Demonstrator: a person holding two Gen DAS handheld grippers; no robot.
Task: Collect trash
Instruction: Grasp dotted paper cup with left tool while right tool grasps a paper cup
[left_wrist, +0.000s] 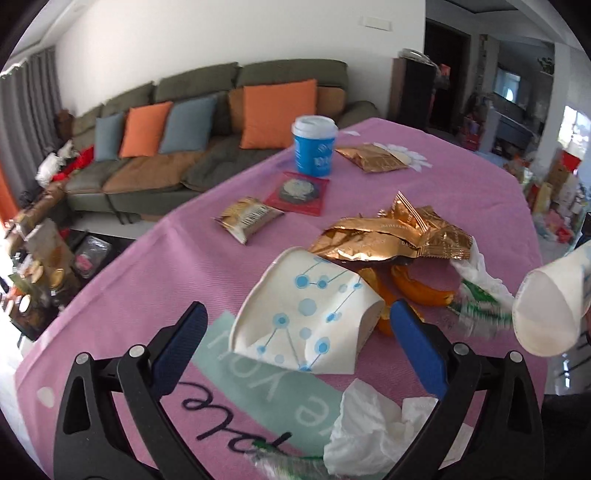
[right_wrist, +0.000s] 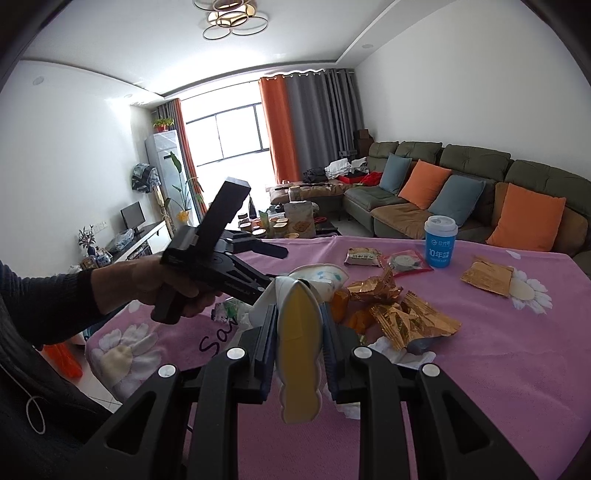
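Early in the cleanup, I'd judge: nearly all the trash is still on the pink tablecloth (left_wrist: 461, 177), and no bin or bag shows in either view. The right gripper (right_wrist: 298, 325) is clamped on a squashed paper cup (right_wrist: 297, 354), its jaws pressing the flattened rim between the blue pads, and the cup is lifted clear of the cloth; the same cup shows at the right edge of the left wrist view (left_wrist: 550, 310). The left gripper (left_wrist: 295, 328) is released, jaws spread wide around a second crushed paper cup with blue dots (left_wrist: 303, 314) that lies on its side on the cloth; the pads (left_wrist: 421, 350) are not pressing on it, so no grasp yet. This looks like the next pick. Touching that cup on the far side is a heap of gold foil wrappers (left_wrist: 391, 236) over orange peel (left_wrist: 421, 291), with a white-green plastic wrapper (left_wrist: 480, 288) just beside it. A crumpled tissue (left_wrist: 369, 432) lies near the camera, under the gripper frame. Farther off, well apart from the heap: a small snack pack (left_wrist: 247, 218), a red sachet (left_wrist: 299, 192), a blue lidded cup (left_wrist: 314, 147) standing upright, and another gold wrapper (left_wrist: 373, 157). So one item is in hand, one is being lined up, and everything else is left. Can't tell where the trash is meant to go.
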